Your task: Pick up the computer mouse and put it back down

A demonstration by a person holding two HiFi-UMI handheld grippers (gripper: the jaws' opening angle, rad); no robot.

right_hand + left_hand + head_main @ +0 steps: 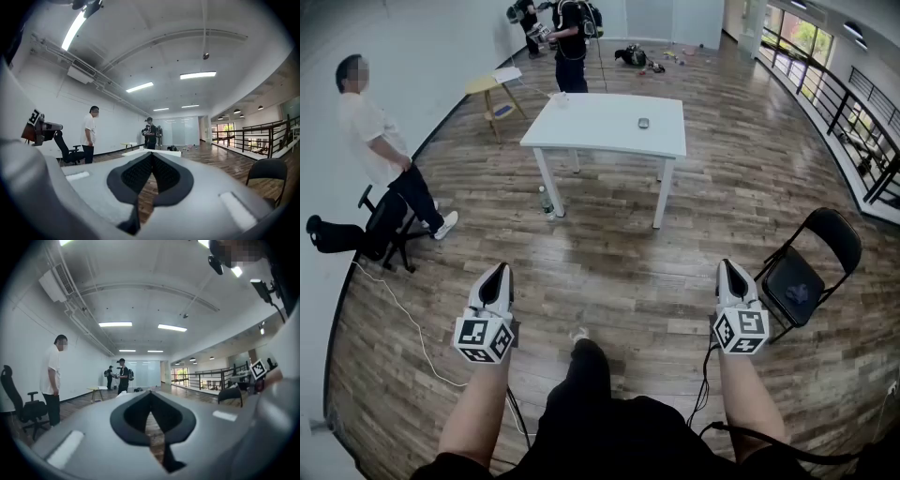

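Note:
A small dark computer mouse (pixel 644 123) lies on a white table (pixel 609 129) well ahead of me, across the wooden floor. I hold my left gripper (pixel 499 274) and my right gripper (pixel 730 266) level at waist height, far short of the table. Both are shut with nothing between the jaws. In the left gripper view the tips of the left gripper (pixel 150 393) meet, with the white table (pixel 123 394) just behind them. In the right gripper view the right gripper (pixel 152 155) is likewise closed, and the white table (pixel 157 153) shows beyond its tips.
A black folding chair (pixel 808 270) stands at my right. A plastic bottle (pixel 547 203) sits by the table's near left leg. A person (pixel 380 150) stands beside an office chair (pixel 366 232) at the left wall. Two people (pixel 564 37) and a yellow stool (pixel 490 92) are beyond the table. A railing (pixel 848 103) runs along the right.

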